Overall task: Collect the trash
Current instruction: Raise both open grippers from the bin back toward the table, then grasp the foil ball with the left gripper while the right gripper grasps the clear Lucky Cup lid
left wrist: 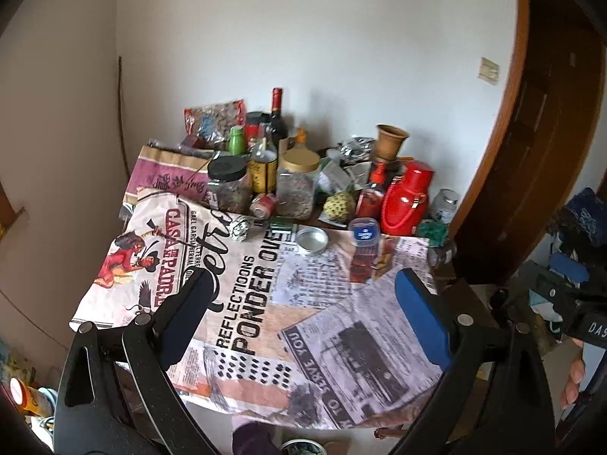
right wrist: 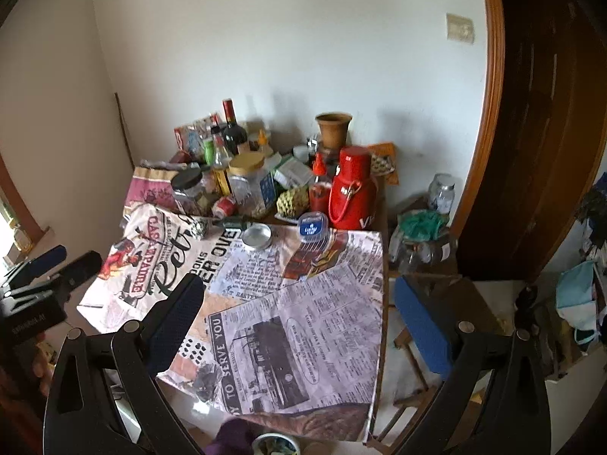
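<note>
A table covered by a newspaper-print cloth (left wrist: 288, 303) (right wrist: 288, 303) fills both views. On its far part lie a crumpled foil ball (left wrist: 240, 227) (right wrist: 198, 229), a round metal lid (left wrist: 312, 240) (right wrist: 257, 236), a small blue-lidded plastic container (left wrist: 365, 232) (right wrist: 312, 225) and a tipped red can (left wrist: 264, 204) (right wrist: 224, 204). My left gripper (left wrist: 303, 295) is open and empty above the cloth's near half. My right gripper (right wrist: 299, 303) is open and empty above the cloth's near right part. The left gripper also shows at the left edge of the right wrist view (right wrist: 64, 265).
Jars, bottles, a red thermos (left wrist: 408, 199) (right wrist: 351, 189), a clay pot (left wrist: 390, 140) and a custard apple (left wrist: 338, 206) crowd the table's back by the wall. A wooden door frame (left wrist: 504, 151) stands right. A small bin (right wrist: 275, 445) sits below the near edge.
</note>
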